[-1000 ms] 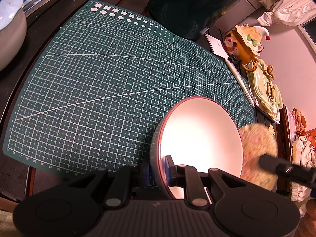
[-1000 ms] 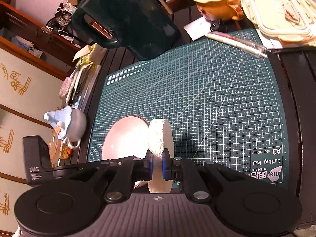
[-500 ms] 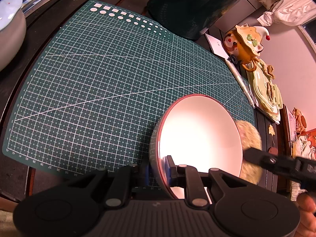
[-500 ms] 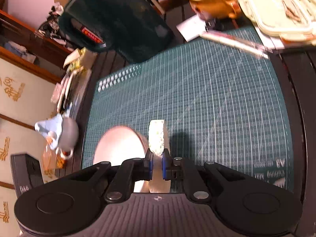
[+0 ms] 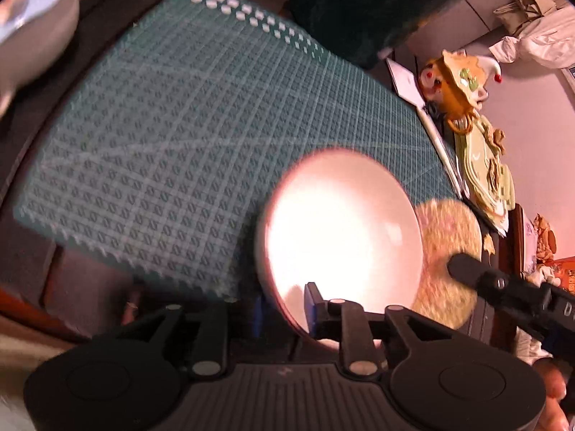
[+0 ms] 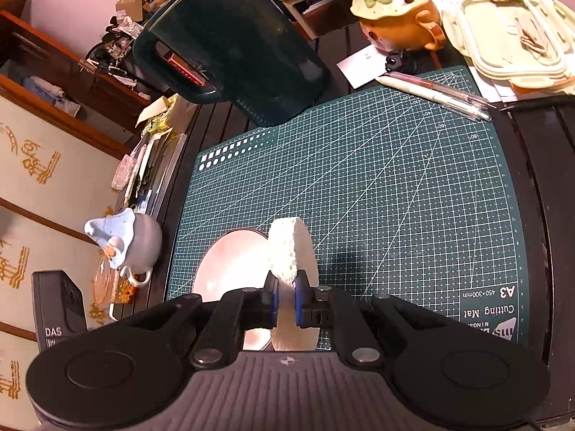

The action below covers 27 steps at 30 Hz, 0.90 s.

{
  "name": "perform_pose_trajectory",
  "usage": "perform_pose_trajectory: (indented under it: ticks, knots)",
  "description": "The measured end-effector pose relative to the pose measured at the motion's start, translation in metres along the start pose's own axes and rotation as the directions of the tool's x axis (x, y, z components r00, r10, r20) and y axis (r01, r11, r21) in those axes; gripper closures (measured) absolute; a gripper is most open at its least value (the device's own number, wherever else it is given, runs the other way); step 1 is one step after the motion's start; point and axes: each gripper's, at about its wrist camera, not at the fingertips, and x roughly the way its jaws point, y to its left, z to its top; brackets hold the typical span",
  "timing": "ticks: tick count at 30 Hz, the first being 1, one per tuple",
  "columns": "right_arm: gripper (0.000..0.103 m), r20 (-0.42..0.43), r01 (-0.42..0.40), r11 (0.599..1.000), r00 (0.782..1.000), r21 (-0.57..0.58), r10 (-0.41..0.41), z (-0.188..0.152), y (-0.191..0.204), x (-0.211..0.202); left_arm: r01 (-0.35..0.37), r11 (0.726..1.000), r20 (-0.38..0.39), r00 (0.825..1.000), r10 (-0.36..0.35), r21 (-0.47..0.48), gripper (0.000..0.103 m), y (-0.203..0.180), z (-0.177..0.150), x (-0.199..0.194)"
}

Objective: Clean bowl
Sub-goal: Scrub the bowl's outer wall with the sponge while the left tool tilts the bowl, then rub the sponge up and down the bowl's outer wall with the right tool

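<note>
From the left wrist camera, the left gripper (image 5: 284, 309) has the near rim of a pale bowl (image 5: 341, 230) between its fingers, the bowl tipped up on edge so that its glossy inside faces the lens; the jaws have just been opening a little, and through the motion blur it cannot be told whether the pads press on the rim or merely straddle it. The bowl stands over the near right corner of a green cutting mat (image 5: 172, 136). Just beside the bowl's right edge sits a round yellowish sponge (image 5: 449, 237), pinched from the right by the black fingers of the right gripper (image 5: 456, 269). A grey pot (image 5: 39, 25) shows at the top left, a dark green jug (image 5: 377, 7) at the top, an orange teapot (image 5: 460, 86) far right. From the right wrist camera — a sharper view — the right gripper (image 6: 285, 300) is clamped narrowly on the sponge (image 6: 291, 251), which stands on edge between the blue pads, its flat face against the right side of the bowl (image 6: 230, 265). The bowl lies at the near left corner of the cutting mat (image 6: 395, 197). The jug (image 6: 244, 46) stands beyond the mat, the teapot (image 6: 395, 18) and a stack of pale green container lids (image 6: 503, 36) to the upper right, two pens (image 6: 435, 95) along the mat's far edge — and the grey pot (image 6: 136, 244) to the left.
</note>
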Motion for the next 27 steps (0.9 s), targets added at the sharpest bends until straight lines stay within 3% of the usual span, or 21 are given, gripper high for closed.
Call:
perform_pose_trajectory:
  ticks: [4,10,17,27]
  knots:
    - [0.095,-0.001,-0.008,1.000,1.000,0.002,0.008,-0.001,0.000,-0.001,-0.013,1.000,0.012,1.000,0.013,-0.003,0.076,-0.002,-0.004,0.001]
    - [0.095,-0.002,-0.004,1.000,1.000,-0.007,0.004,-0.002,0.003,-0.003,-0.006,1.000,0.031,1.000,0.007,-0.016,0.084,0.008,0.006,-0.001]
    - [0.095,0.001,-0.005,1.000,1.000,-0.015,0.005,-0.002,0.005,-0.005,-0.043,0.988,0.093,0.995,0.029,0.151,0.088,0.004,0.024,-0.005]
    - [0.095,0.014,-0.017,1.000,1.000,-0.014,0.017,0.000,0.004,-0.010,0.067,0.959,-0.028,0.998,-0.062,0.275,0.088,0.012,0.039,-0.003]
